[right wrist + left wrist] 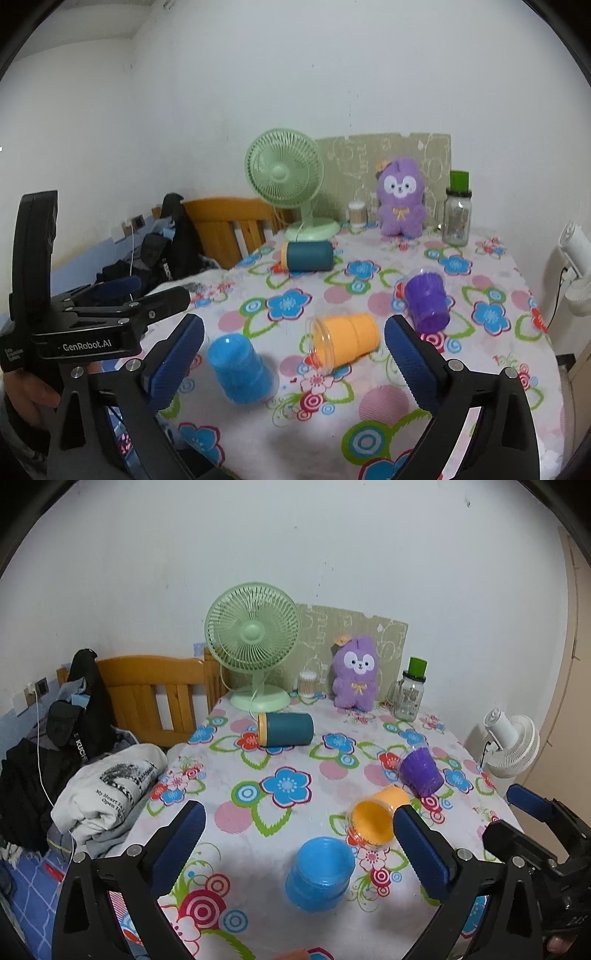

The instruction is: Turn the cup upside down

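The blue cup (319,873) stands mouth-down near the front of the floral tablecloth (295,760), just beside the orange cup (375,823) lying on its side. The left gripper (295,840) and right gripper (293,347) both hover with jaws spread wide, empty.

Left gripper (297,843) held low and level, jaws spread wide, blue ribbed pads (421,853) facing each other with nothing between them. Right gripper (293,356) likewise wide apart and gripping nothing, blue pads (410,363) angled forward and down. Seen in the left wrist view off to the right, the right gripper's black body with one blue finger; in the right wrist view, at far left, a bare hand (27,397) under the left gripper's black housing.
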Demonstrator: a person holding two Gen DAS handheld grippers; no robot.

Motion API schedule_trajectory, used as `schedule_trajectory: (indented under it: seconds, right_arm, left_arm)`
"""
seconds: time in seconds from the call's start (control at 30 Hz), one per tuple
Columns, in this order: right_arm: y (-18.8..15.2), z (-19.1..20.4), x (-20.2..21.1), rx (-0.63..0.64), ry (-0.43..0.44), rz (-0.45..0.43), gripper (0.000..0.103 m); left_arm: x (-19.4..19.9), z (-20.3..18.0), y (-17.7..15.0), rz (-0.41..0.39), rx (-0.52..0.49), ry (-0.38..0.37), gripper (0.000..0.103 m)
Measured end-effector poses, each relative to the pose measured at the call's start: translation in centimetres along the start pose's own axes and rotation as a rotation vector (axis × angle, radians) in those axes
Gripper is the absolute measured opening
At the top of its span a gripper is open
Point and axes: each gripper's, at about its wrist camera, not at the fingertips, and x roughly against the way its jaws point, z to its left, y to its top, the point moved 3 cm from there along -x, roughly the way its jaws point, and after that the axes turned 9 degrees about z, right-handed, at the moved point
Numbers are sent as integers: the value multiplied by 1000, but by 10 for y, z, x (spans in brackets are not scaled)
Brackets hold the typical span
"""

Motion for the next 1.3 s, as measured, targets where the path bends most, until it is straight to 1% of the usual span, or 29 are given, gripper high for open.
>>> schedule_trajectory:
  seconds: [0.2,0.53,0.77,1.3]
  right_arm:
    - [12,4,15,2,-18,-49,103]
    - [25,9,34,-1,-31,-103,103]
    - [29,16,39,20,-33,-118,103]
    - [29,23,37,30,-21,-116,103]
  left_arm:
    - [16,0,8,-62,2,14,103]
    - [40,2,19,-158,6,41,103]
    - [50,2,21,-186,10,40,103]
    - [50,3,20,-177,9,38,103]
